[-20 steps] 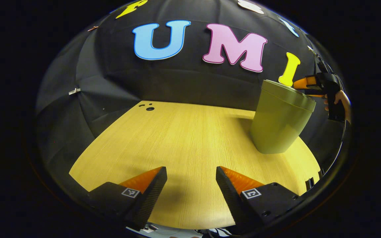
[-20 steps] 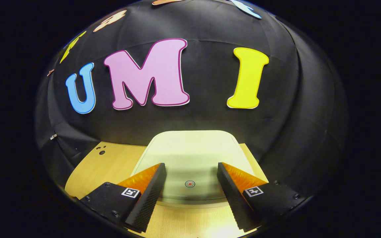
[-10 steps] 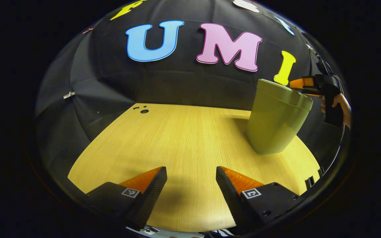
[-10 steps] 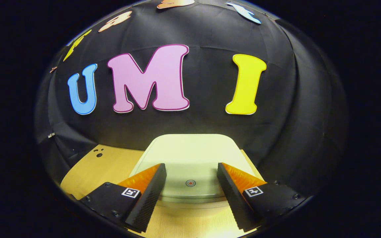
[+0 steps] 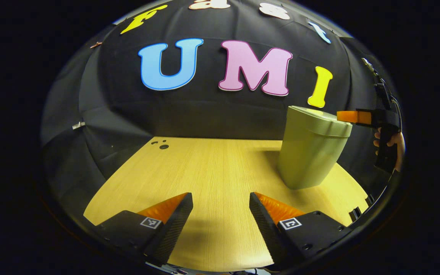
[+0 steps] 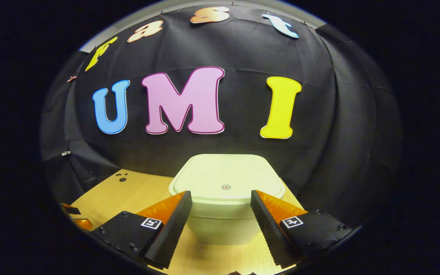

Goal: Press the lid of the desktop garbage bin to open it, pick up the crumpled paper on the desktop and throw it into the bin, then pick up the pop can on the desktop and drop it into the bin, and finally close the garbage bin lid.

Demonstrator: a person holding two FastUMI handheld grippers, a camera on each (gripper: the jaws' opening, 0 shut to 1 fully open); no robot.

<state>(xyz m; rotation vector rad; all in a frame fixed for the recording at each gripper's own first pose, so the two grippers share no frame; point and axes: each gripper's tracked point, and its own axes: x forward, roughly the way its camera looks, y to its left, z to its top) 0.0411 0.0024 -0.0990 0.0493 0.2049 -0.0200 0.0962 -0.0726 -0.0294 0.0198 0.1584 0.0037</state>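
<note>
- The garbage bin [image 6: 225,214] stands on the wooden desk [image 5: 212,172], near the black cloth wall, and its lid [image 6: 225,179] lies flat and closed.
- Your right hand-held gripper [image 6: 221,214] is just in front of the bin at lid level, fingers wide apart, holding nothing.
- Your left hand-held gripper [image 5: 221,215] hovers over bare desk, well apart from the bin, also wide and empty.
</note>
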